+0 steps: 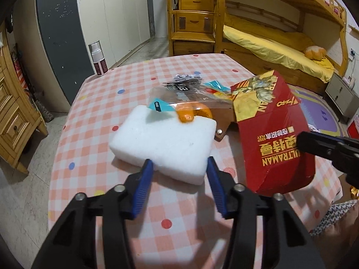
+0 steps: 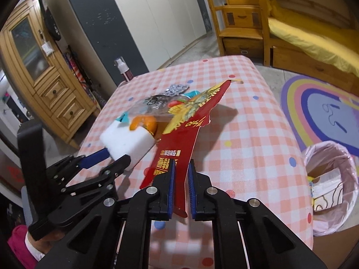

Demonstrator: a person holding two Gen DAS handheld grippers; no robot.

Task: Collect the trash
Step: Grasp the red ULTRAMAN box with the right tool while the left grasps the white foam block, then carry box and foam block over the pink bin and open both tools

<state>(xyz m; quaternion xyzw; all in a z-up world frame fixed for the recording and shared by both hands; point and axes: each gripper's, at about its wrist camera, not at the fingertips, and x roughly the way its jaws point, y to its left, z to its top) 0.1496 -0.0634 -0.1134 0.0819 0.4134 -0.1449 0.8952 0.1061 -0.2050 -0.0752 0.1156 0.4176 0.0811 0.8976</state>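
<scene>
While the right gripper (image 2: 181,172) pinches the lower edge of the flattened red cardboard Ultraman box (image 2: 179,139), its blue pads nearly closed on the thin sheet, the left gripper (image 1: 179,168) stands half open with its blue fingers (image 1: 145,174) straddling the near end of the white foam block (image 1: 163,143); they appear to touch the block's sides, but whether they have gripped it I cannot tell. Both pieces sit at the near part of the pink-checked tablecloth (image 1: 101,103), the box leaning up off the table just right of the block.

Beyond the block lies an orange peel (image 1: 193,113), one piece resting on the block's far edge under a clear plastic wrapper (image 1: 179,96), with a teal packet (image 1: 215,85) and a crumpled silver foil blister pack (image 1: 186,77) further back. A white spray bottle (image 1: 98,59) stands at the table's far left corner. Off the table's right side, low on the floor, is the pink-lined waste bin (image 2: 332,179), already holding some paper.

Lifting the foam could tip the peel and wrapper off, since they overlap it. The box is held by one thin edge, so it may swing or slip out on the way to the bin, and its broad face could sweep the wrappers off the table.
</scene>
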